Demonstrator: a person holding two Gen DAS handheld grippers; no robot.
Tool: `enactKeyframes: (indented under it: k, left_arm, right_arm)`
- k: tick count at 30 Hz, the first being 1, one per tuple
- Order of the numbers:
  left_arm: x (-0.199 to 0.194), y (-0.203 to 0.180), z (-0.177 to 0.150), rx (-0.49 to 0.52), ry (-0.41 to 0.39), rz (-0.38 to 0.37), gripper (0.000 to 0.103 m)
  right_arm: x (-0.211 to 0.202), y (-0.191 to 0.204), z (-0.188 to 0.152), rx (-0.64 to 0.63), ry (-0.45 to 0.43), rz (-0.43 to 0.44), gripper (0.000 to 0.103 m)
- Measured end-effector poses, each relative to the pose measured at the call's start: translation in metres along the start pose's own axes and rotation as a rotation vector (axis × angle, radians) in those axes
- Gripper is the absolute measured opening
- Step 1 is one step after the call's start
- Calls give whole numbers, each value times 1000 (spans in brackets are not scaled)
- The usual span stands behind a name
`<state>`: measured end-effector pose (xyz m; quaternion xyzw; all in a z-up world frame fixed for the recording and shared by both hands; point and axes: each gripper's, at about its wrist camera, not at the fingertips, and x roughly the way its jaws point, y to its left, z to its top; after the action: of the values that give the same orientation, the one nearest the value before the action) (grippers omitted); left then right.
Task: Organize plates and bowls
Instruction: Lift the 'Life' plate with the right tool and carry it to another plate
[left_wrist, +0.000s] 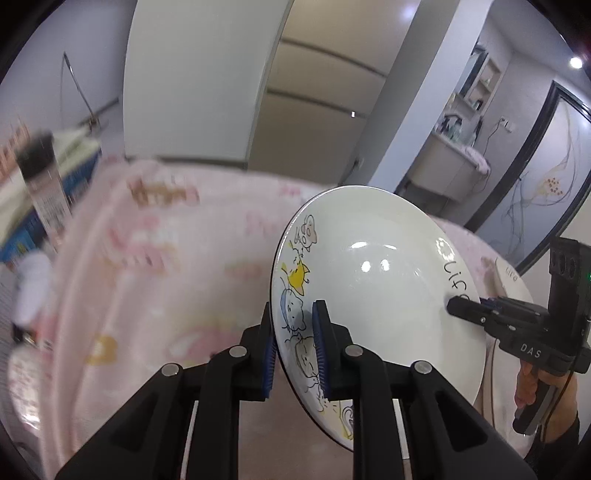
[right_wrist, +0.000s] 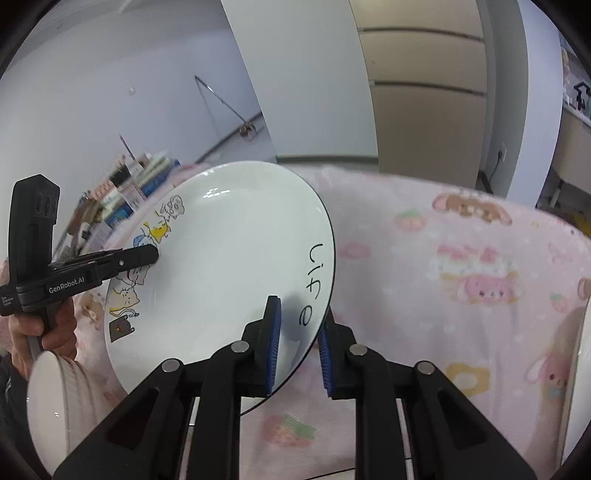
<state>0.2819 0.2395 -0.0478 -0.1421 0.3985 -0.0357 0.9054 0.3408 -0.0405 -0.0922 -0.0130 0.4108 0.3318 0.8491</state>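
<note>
A white plate (left_wrist: 376, 266) with cartoon cats and the word "Life" is held tilted above the pink cloth. My left gripper (left_wrist: 293, 350) is shut on its cat-printed rim. My right gripper (right_wrist: 297, 343) is shut on the opposite rim by the word "Life"; the plate shows there too (right_wrist: 229, 266). Each gripper shows in the other's view: the right (left_wrist: 458, 308), the left (right_wrist: 151, 254). A white ribbed bowl (right_wrist: 55, 406) sits at the lower left of the right wrist view. A second white plate rim (left_wrist: 513, 277) lies behind the held plate.
A pink cartoon-print cloth (right_wrist: 461, 277) covers the table. Books and boxes (right_wrist: 125, 192) are stacked at the table's far left, with a dark-capped bottle (left_wrist: 44, 184). Another white dish edge (right_wrist: 583, 350) shows at the far right. A wall and door stand behind.
</note>
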Motion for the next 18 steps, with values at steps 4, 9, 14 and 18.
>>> enactKeyframes:
  k: [4, 9, 14, 18]
  left_arm:
    - [-18, -10, 10, 14, -49, 3, 19]
    - [-44, -24, 18, 59, -74, -6, 19]
    - [-76, -44, 24, 92, -132, 14, 19]
    - [-105, -67, 26, 109, -175, 13, 19]
  right_arm:
    - [-18, 7, 7, -45, -49, -14, 18]
    - [-41, 9, 15, -38, -116, -13, 18]
    - [-67, 16, 20, -36, -173, -7, 18]
    - [-94, 21, 26, -39, -226, -26, 18]
